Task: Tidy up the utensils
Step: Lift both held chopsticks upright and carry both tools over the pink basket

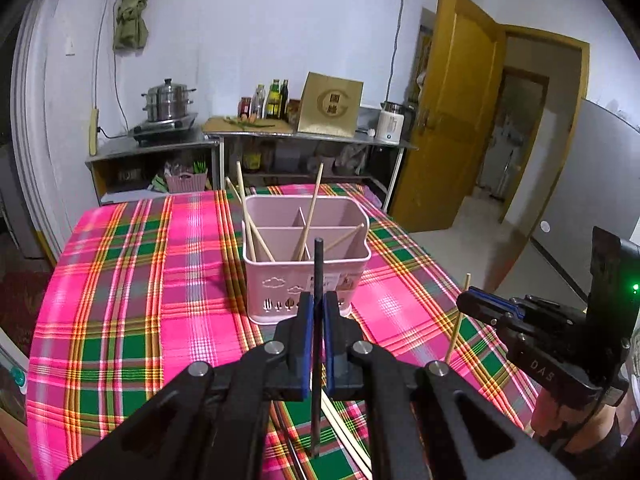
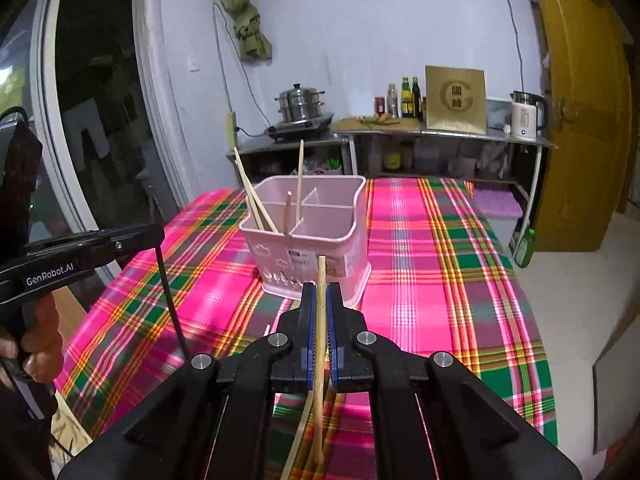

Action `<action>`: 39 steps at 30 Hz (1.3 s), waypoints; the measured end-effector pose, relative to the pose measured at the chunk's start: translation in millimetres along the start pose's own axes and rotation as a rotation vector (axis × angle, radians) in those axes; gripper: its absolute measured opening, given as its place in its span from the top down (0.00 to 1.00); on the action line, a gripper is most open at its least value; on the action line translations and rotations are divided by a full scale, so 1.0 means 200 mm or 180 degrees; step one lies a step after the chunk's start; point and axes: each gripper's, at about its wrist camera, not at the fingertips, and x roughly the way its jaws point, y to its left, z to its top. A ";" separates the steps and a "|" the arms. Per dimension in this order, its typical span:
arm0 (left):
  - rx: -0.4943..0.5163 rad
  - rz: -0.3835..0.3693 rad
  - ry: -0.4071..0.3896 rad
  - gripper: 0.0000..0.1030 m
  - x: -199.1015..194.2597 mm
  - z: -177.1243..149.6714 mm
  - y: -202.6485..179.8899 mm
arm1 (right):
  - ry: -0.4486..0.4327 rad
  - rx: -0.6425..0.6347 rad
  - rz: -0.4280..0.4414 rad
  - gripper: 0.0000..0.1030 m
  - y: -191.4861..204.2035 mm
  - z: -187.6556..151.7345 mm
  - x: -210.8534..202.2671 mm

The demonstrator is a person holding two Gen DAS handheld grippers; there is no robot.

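Note:
A pink utensil holder (image 1: 306,258) with compartments stands on the plaid tablecloth (image 1: 132,300) and holds several wooden chopsticks (image 1: 244,212). My left gripper (image 1: 317,312) is shut on a black chopstick (image 1: 318,280), held upright just in front of the holder. My right gripper (image 2: 321,300) is shut on a wooden chopstick (image 2: 320,320), upright, in front of the holder (image 2: 308,232). The right gripper also shows in the left wrist view (image 1: 472,300) with its chopstick (image 1: 456,328). The left gripper shows at the left of the right wrist view (image 2: 156,236), its black chopstick (image 2: 170,300) hanging down.
More wooden chopsticks (image 1: 344,432) lie on the cloth under the grippers. Behind the table stands a steel counter (image 1: 312,136) with a steamer pot (image 1: 168,100), bottles, a box and a kettle (image 1: 390,122). A yellow door (image 1: 448,112) stands open at the right.

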 end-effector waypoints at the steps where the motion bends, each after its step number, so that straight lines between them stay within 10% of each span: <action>1: 0.0004 -0.0007 -0.0014 0.95 -0.01 0.00 0.00 | -0.0021 -0.0007 0.0004 0.95 0.01 0.00 -0.01; 23: 0.0069 -0.0035 -0.0056 0.95 -0.11 0.09 0.01 | -0.0180 -0.0156 0.0114 0.96 0.09 0.09 -0.10; 39: 0.0072 0.0078 -0.0315 0.95 -0.18 0.50 0.10 | -0.0453 -0.0248 0.0320 0.96 0.20 0.44 -0.05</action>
